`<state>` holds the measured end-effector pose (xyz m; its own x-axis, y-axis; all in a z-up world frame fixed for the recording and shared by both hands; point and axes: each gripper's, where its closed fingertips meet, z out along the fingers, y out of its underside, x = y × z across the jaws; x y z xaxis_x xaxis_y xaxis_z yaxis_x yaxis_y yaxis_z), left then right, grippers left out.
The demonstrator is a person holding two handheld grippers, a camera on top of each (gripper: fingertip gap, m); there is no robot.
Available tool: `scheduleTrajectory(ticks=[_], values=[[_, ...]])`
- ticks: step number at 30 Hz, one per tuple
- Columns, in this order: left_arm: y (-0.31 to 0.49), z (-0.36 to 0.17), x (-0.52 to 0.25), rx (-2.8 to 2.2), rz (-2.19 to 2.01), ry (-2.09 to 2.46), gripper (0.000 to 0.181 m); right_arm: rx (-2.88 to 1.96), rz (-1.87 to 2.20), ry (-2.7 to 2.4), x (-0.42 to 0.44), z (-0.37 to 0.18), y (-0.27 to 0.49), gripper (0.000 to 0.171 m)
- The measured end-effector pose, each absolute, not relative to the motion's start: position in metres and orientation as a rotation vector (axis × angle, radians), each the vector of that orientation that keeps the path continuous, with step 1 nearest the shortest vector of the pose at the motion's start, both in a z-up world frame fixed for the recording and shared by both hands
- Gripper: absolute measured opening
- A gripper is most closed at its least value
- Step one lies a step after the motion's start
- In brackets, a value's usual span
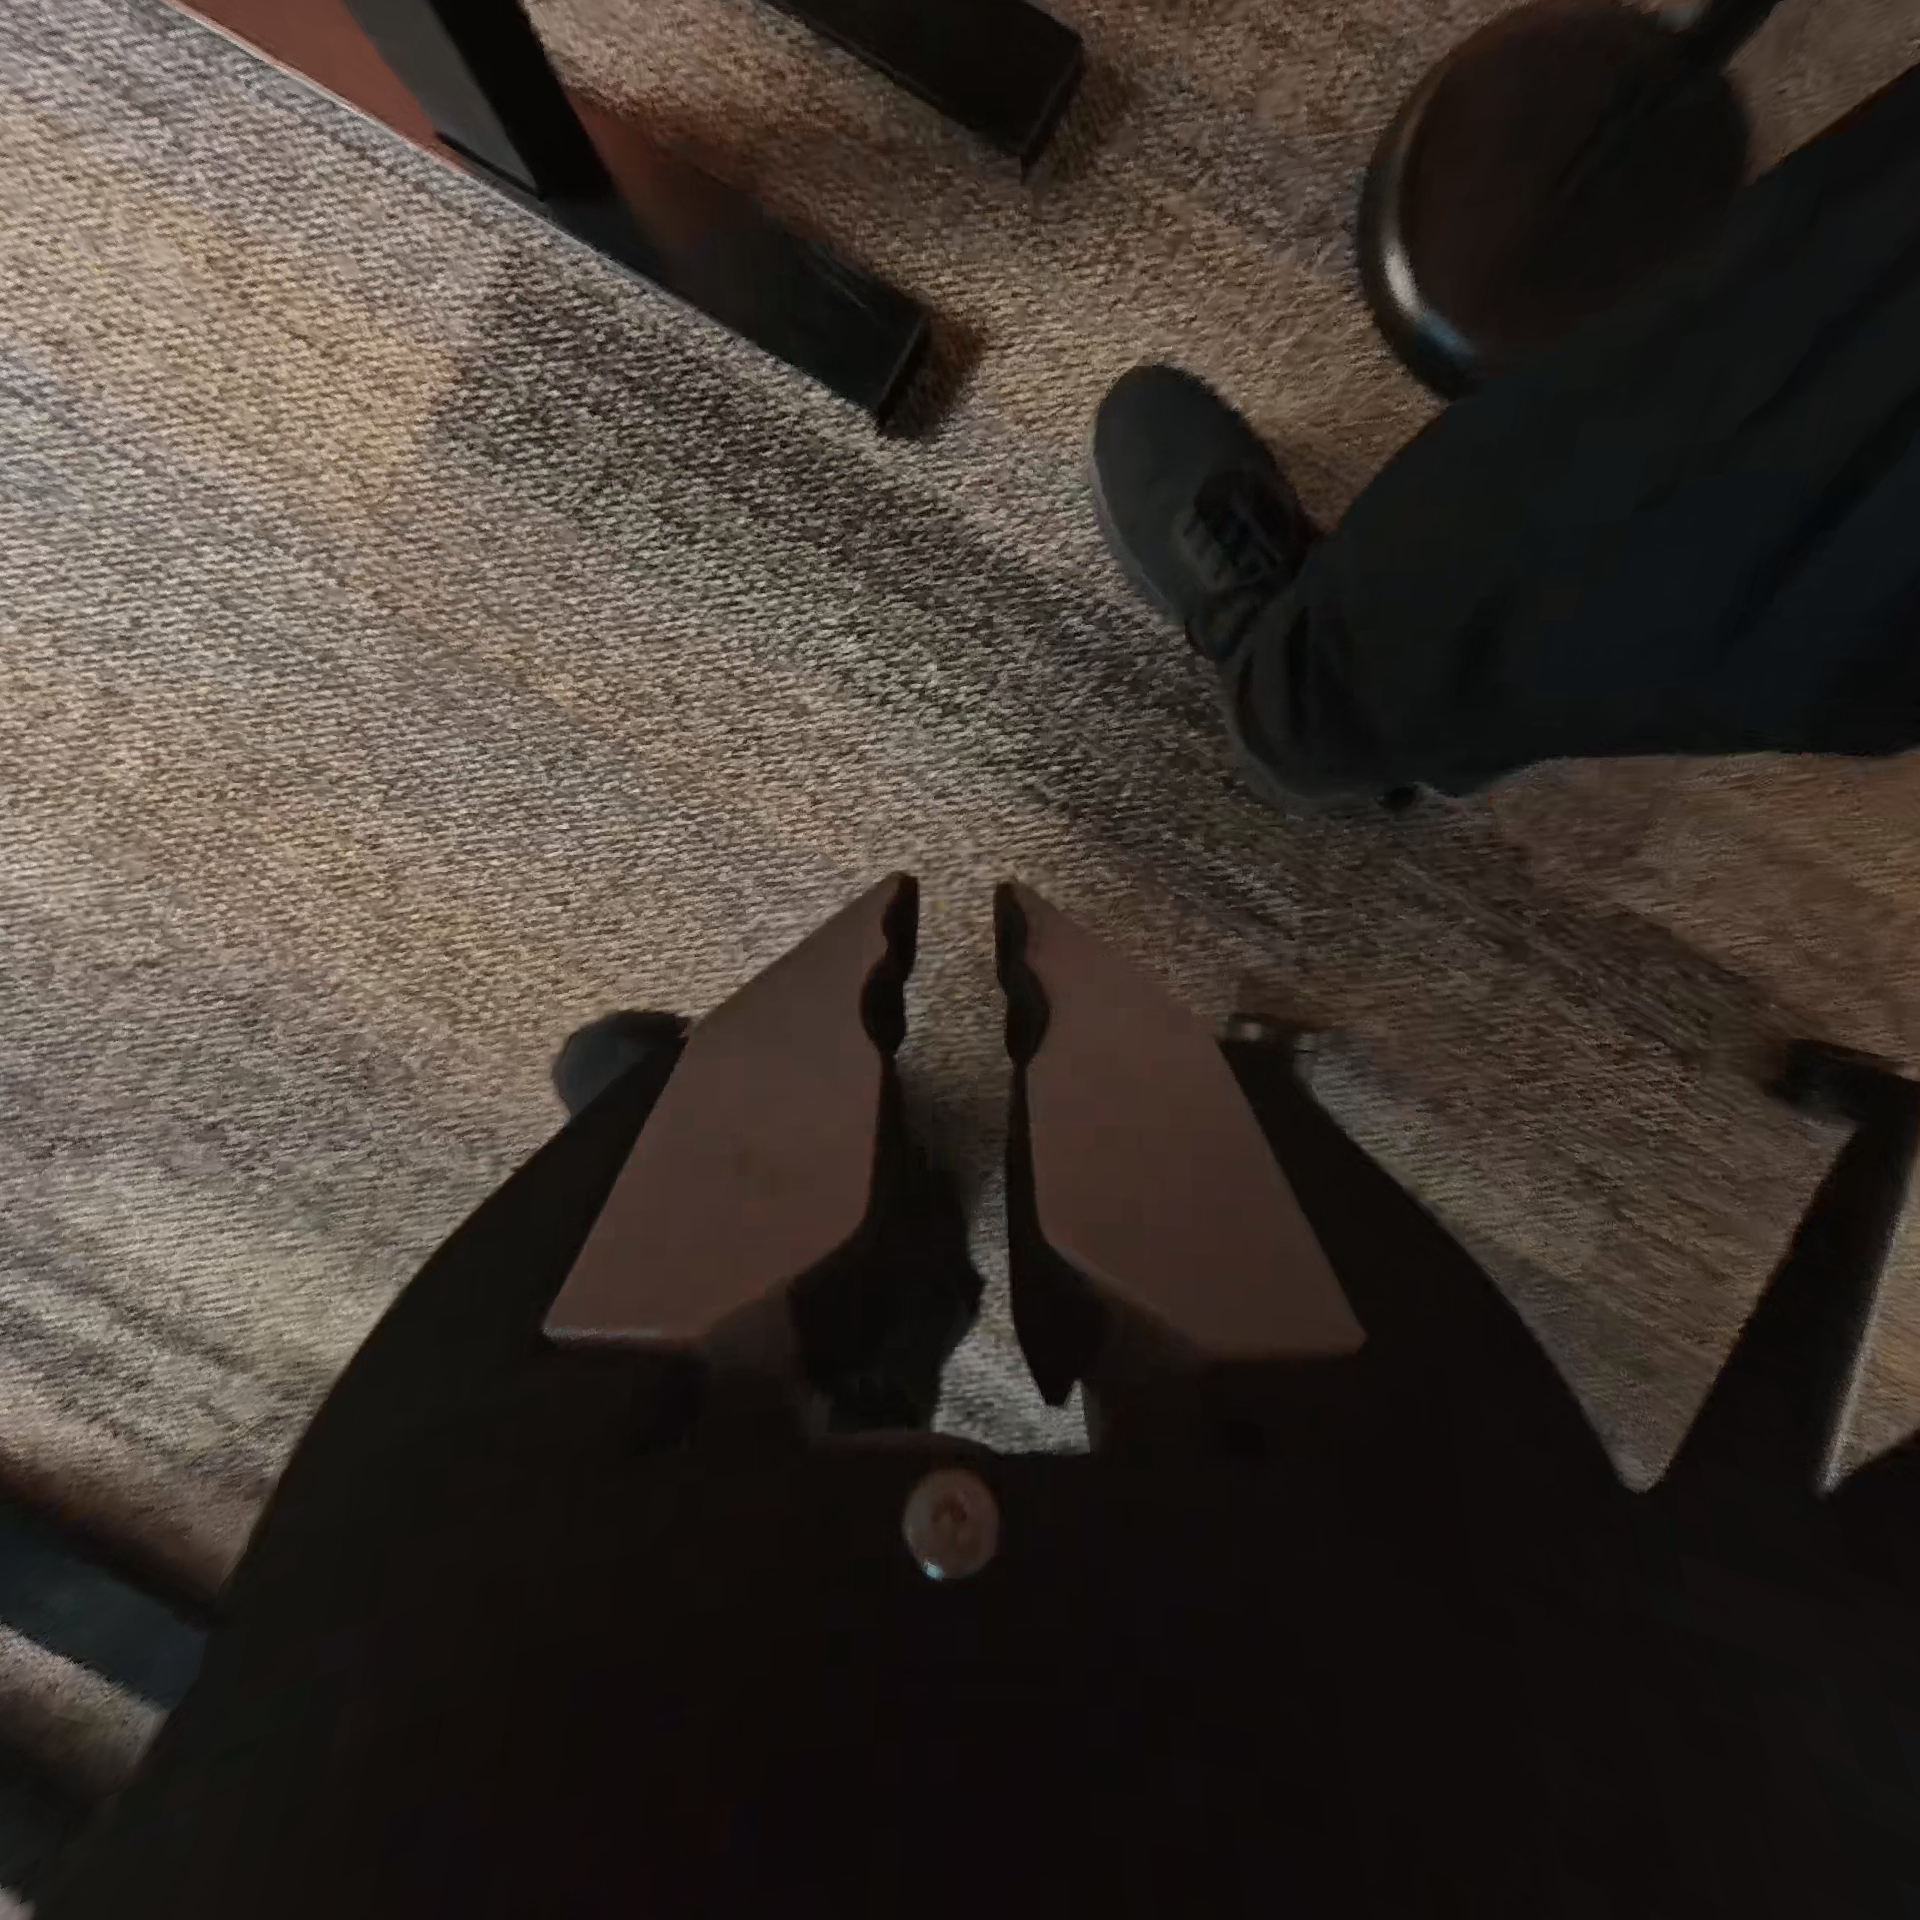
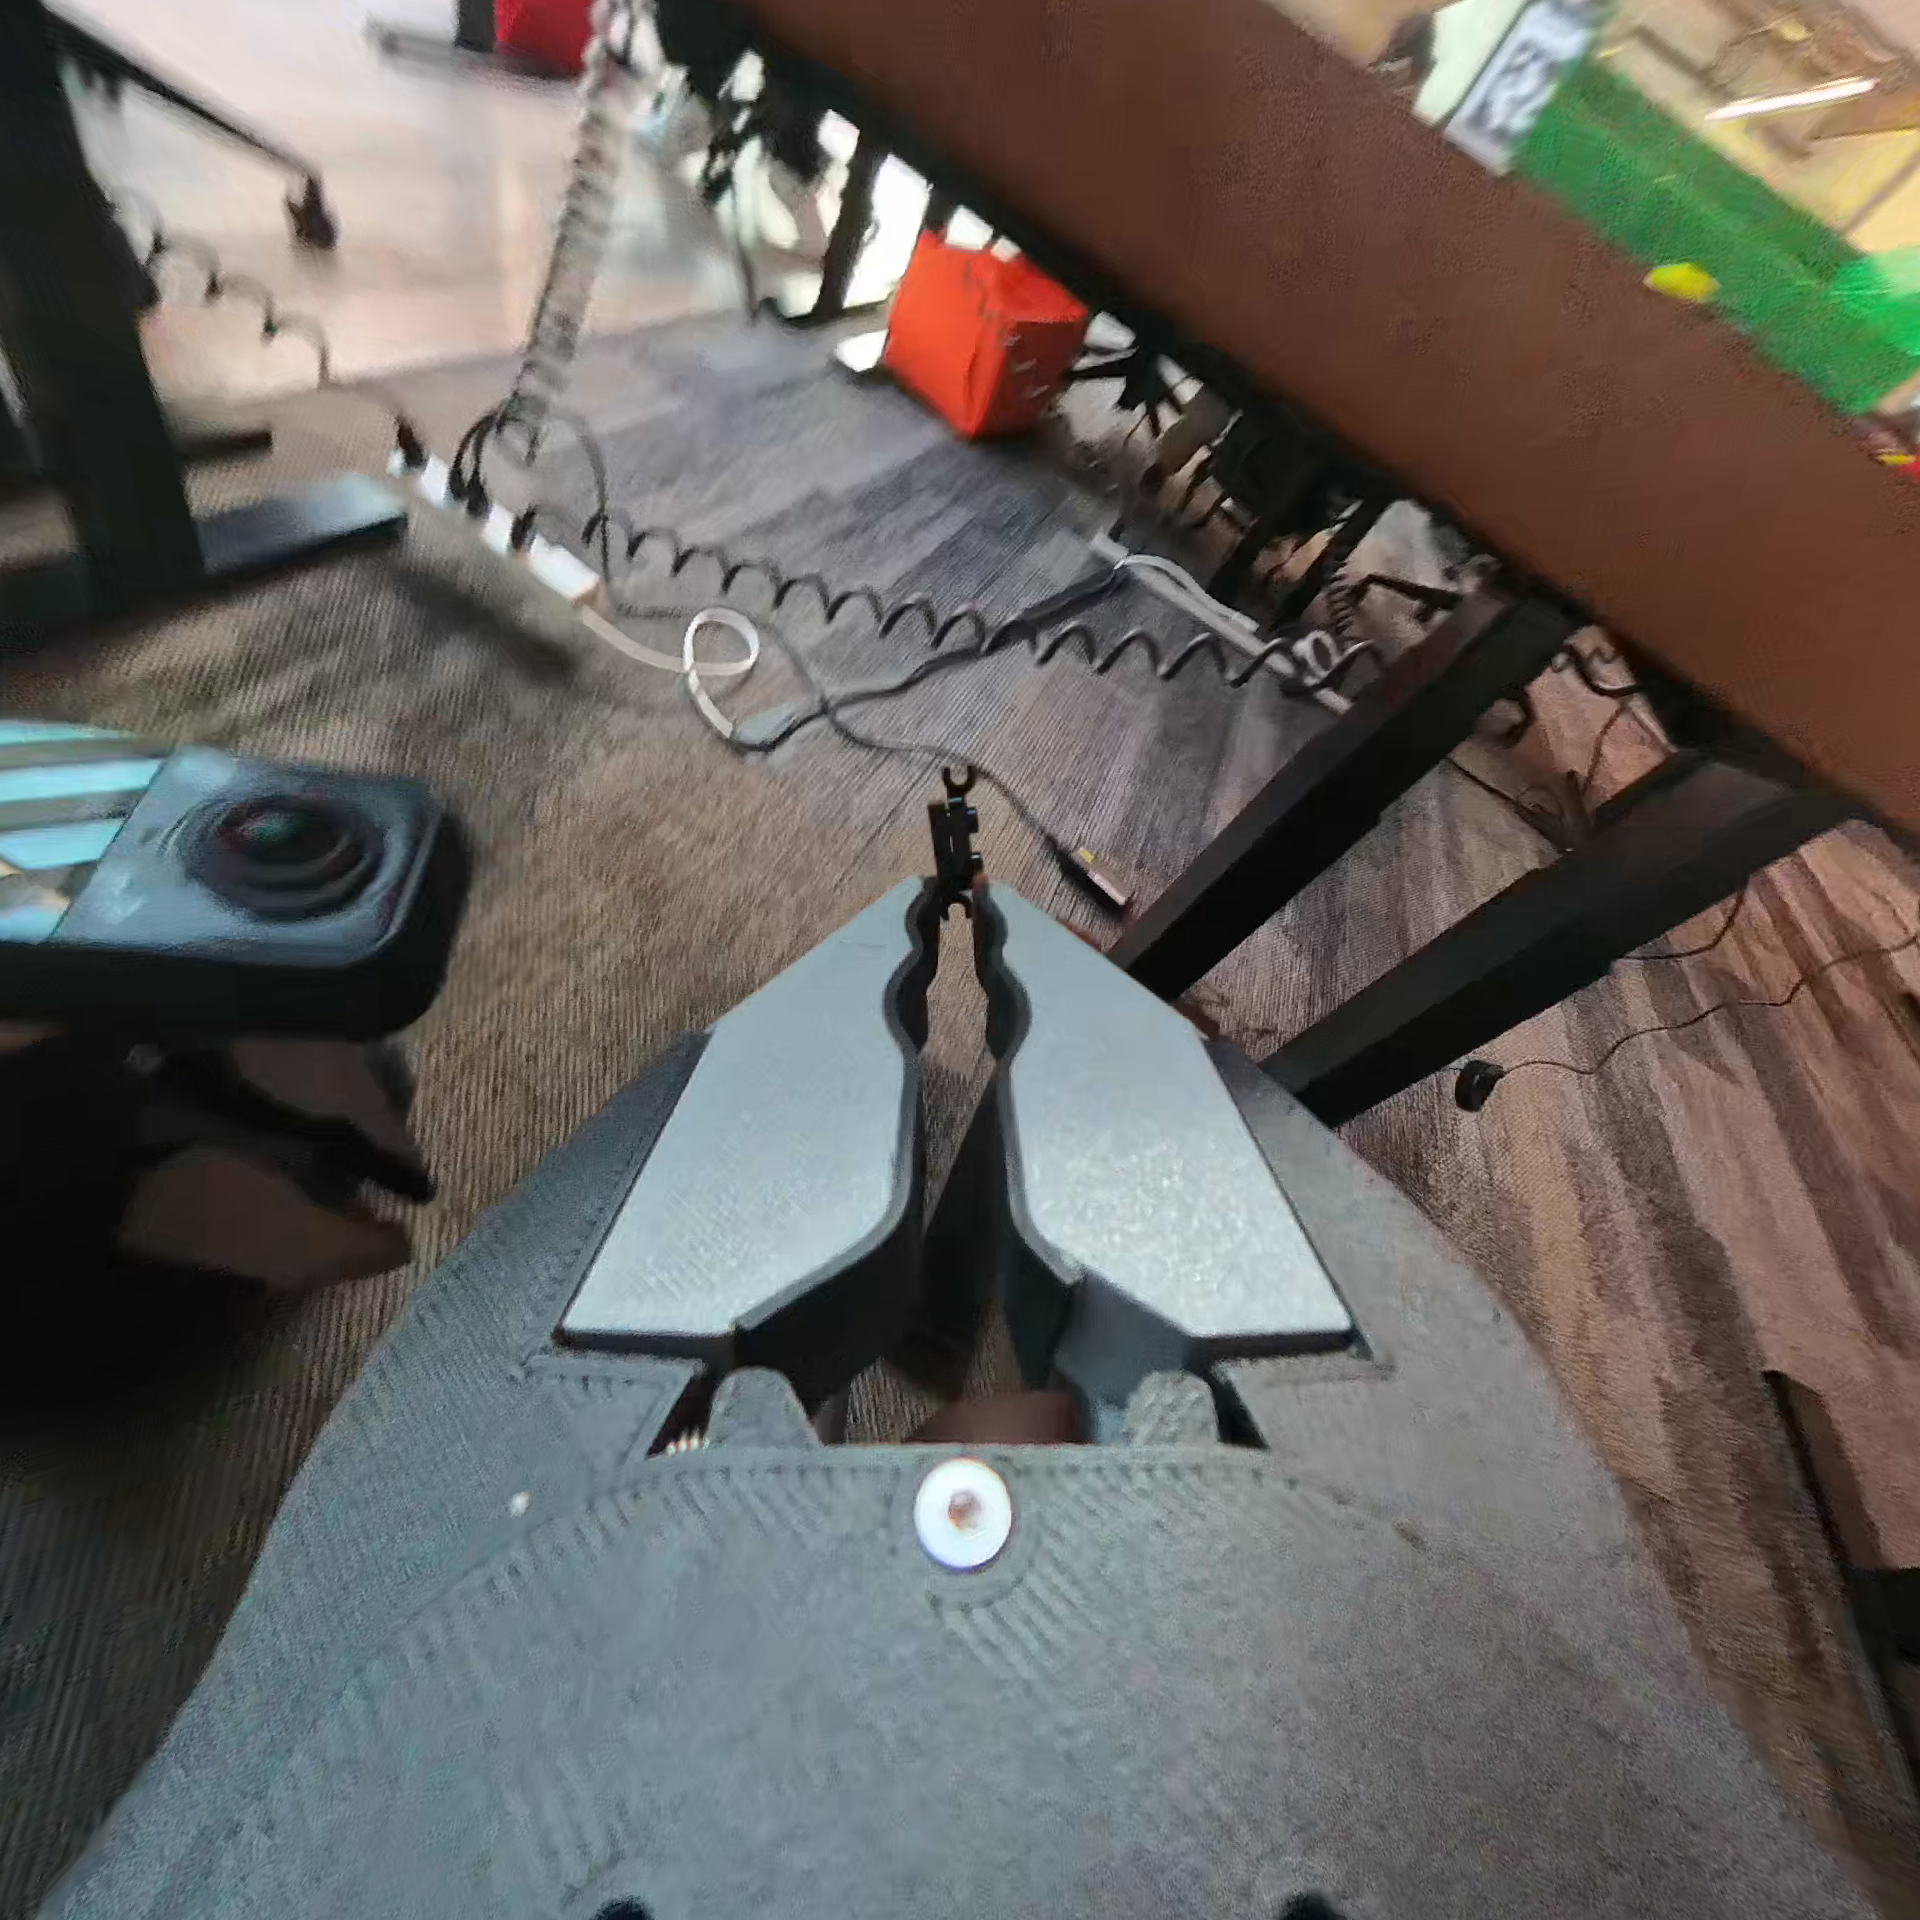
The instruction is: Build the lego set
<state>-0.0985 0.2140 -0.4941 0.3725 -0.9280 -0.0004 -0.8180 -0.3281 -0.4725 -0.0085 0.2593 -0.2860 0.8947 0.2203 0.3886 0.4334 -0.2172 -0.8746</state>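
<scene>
My right gripper is shut on a small thin black lego piece that sticks out past the fingertips. It is held low, below the edge of the brown table, over the carpet. A green lego baseplate and a small yellow piece lie on the tabletop at the upper right. My left gripper points down at the carpet; its jaws stand a narrow gap apart with nothing between them. Its camera also shows at the left of the right wrist view.
A person's dark shoe and trouser leg stand on the carpet beside a round stool base. Black table feet and legs are near. Coiled cables, a power strip and an orange box lie on the floor. The grippers' ends are close to 20 cm from one another.
</scene>
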Motion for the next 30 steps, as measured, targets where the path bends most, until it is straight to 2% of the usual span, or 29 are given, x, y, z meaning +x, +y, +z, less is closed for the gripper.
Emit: scheduleTrajectory(ticks=[6,12,23,30], values=[[0.263,-0.513,-0.136,-2.244,-0.079,1.646,0.009,-1.798,-0.132,-0.497,-0.013,-0.294,0.319,0.003],[0.279,-0.498,-0.101,-2.327,-0.171,1.533,0.010,-1.739,-0.328,-0.804,-0.016,-0.307,0.329,0.003],[0.223,-0.541,-0.017,-2.178,-0.015,1.964,0.013,-1.834,-0.367,-0.602,0.096,-0.310,0.246,0.004],[0.152,-0.547,0.041,-2.049,-0.184,2.059,0.012,-1.826,-0.334,-0.427,0.144,-0.309,0.168,0.004]])
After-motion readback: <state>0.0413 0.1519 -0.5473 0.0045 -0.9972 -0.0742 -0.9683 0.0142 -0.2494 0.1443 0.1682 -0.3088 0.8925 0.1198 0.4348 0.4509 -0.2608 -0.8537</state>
